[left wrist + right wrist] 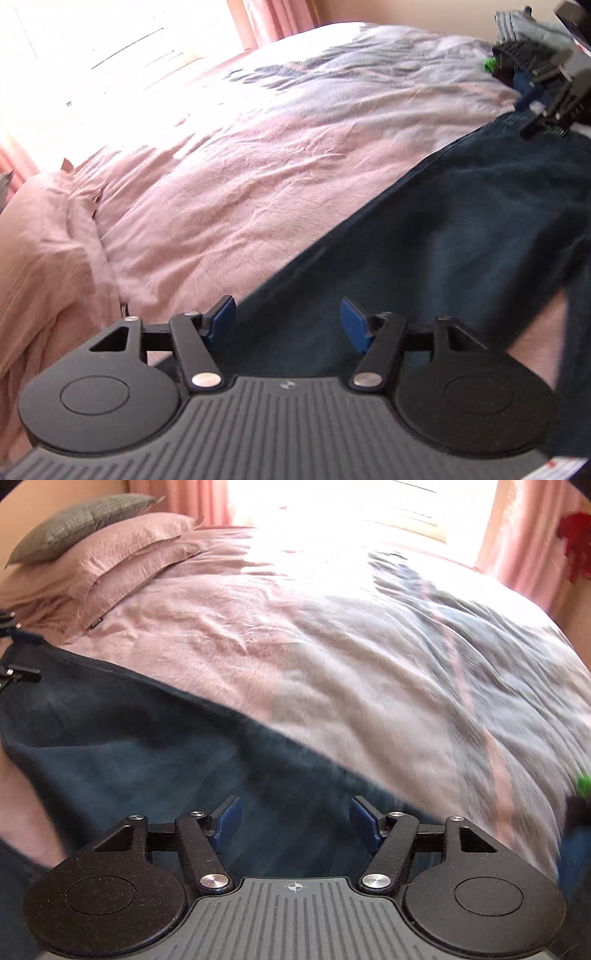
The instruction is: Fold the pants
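One pair of dark jeans (461, 229) lies on the pink duvet (221, 177); three pillows (122, 550) are stacked far left. Left gripper (288, 321) and right gripper (295, 821) both gape empty above denim.

The pants (110, 746) lie spread on the bed (295, 646), with pillows (122, 557) stacked at its far left end.

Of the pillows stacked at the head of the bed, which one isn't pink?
The top pillow, grey-green with a coarse weave. It lies on the pink pillows, which match the duvet.
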Tool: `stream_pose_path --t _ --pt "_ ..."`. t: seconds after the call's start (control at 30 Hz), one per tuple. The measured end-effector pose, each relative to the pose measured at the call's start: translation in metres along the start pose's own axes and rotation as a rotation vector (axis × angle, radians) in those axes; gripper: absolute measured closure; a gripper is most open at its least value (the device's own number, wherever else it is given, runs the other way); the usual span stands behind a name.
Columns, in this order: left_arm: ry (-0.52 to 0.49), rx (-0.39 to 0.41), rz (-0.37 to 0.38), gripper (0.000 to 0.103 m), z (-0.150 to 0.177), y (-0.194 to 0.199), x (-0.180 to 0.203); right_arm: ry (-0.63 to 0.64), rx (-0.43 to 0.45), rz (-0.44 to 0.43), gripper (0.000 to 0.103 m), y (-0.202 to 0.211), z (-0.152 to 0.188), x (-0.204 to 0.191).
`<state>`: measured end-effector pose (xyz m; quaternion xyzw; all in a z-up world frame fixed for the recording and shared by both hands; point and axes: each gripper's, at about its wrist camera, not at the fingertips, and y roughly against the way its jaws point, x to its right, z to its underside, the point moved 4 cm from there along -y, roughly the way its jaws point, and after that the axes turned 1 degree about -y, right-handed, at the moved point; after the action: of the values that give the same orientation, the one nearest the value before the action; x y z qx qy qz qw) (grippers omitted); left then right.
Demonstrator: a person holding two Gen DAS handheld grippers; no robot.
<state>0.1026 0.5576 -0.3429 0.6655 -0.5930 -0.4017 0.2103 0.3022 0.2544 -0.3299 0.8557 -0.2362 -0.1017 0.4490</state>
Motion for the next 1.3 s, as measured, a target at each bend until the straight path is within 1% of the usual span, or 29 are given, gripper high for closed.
stream_pose_path --t 0.1,0.2,0.27,0.37,0.43,0.47,0.53,0.57,0.6,0.67,0.7,0.8,0.87,0.9,0.97,1.03,1.1,1.17,1.23,1.3 --pt "-0.035 -0.037 0.005 0.048 0.0 -0.037 -0.021 0.077 -0.003 -0.022 0.041 -0.037 -0.019 0.01" --pt "-0.087 -0.083 0.014 0.055 0.007 -0.063 -0.035 0.115 -0.029 -0.06 0.042 -0.071 -0.03 0.019" --pt "-0.118 -0.116 0.049 0.056 0.013 -0.077 -0.04 0.141 -0.059 -0.113 0.042 -0.087 -0.032 0.021" --pt "-0.139 -0.151 0.114 0.056 0.019 -0.087 -0.044 0.161 -0.102 -0.151 0.043 -0.104 -0.032 0.023" --pt "-0.137 -0.163 0.146 0.056 0.022 -0.092 -0.047 0.156 -0.114 -0.172 0.05 -0.11 -0.032 0.025" --pt "-0.143 -0.178 0.153 0.056 0.023 -0.095 -0.048 0.151 -0.115 -0.19 0.064 -0.11 -0.031 0.025" --pt "-0.168 -0.19 0.173 0.068 0.024 -0.099 -0.044 0.145 -0.127 -0.215 0.08 -0.107 -0.031 0.022" --pt "-0.184 -0.193 0.19 0.083 0.024 -0.099 -0.039 0.16 -0.128 -0.201 0.088 -0.105 -0.03 0.019" --pt "-0.205 -0.19 0.179 0.091 0.024 -0.099 -0.034 0.186 -0.125 -0.187 0.094 -0.102 -0.029 0.015" --pt "-0.285 -0.155 0.1 0.101 0.023 -0.093 -0.022 0.214 -0.089 -0.142 0.097 -0.089 -0.028 0.007" --pt "-0.296 -0.141 0.068 0.101 0.023 -0.088 -0.019 0.219 -0.06 -0.115 0.098 -0.079 -0.027 0.002" --pt "-0.241 -0.061 -0.029 0.102 0.02 -0.054 -0.017 0.251 0.044 -0.03 0.099 -0.036 -0.023 -0.017" --pt "-0.177 -0.008 -0.08 0.102 0.02 -0.018 -0.014 0.271 0.122 0.024 0.099 0.004 -0.014 -0.035" --pt "-0.149 0.018 -0.103 0.102 0.022 0.006 -0.009 0.283 0.155 0.05 0.099 0.026 -0.007 -0.045" --pt "-0.085 0.058 -0.122 0.102 0.031 0.056 0.003 0.313 0.209 0.104 0.099 0.07 0.011 -0.068" --pt "-0.024 0.081 -0.125 0.102 0.048 0.109 0.022 0.352 0.243 0.151 0.099 0.115 0.038 -0.101" --pt "0.03 0.072 -0.109 0.102 0.072 0.153 0.045 0.358 0.245 0.17 0.099 0.155 0.068 -0.131" --pt "0.109 0.025 -0.069 0.102 0.105 0.192 0.072 0.349 0.214 0.175 0.099 0.187 0.105 -0.162" --pt "0.171 -0.043 -0.037 0.102 0.14 0.216 0.103 0.313 0.138 0.156 0.099 0.206 0.141 -0.189" --pt "0.236 -0.117 0.002 0.102 0.172 0.225 0.128 0.271 0.061 0.154 0.097 0.214 0.178 -0.213"
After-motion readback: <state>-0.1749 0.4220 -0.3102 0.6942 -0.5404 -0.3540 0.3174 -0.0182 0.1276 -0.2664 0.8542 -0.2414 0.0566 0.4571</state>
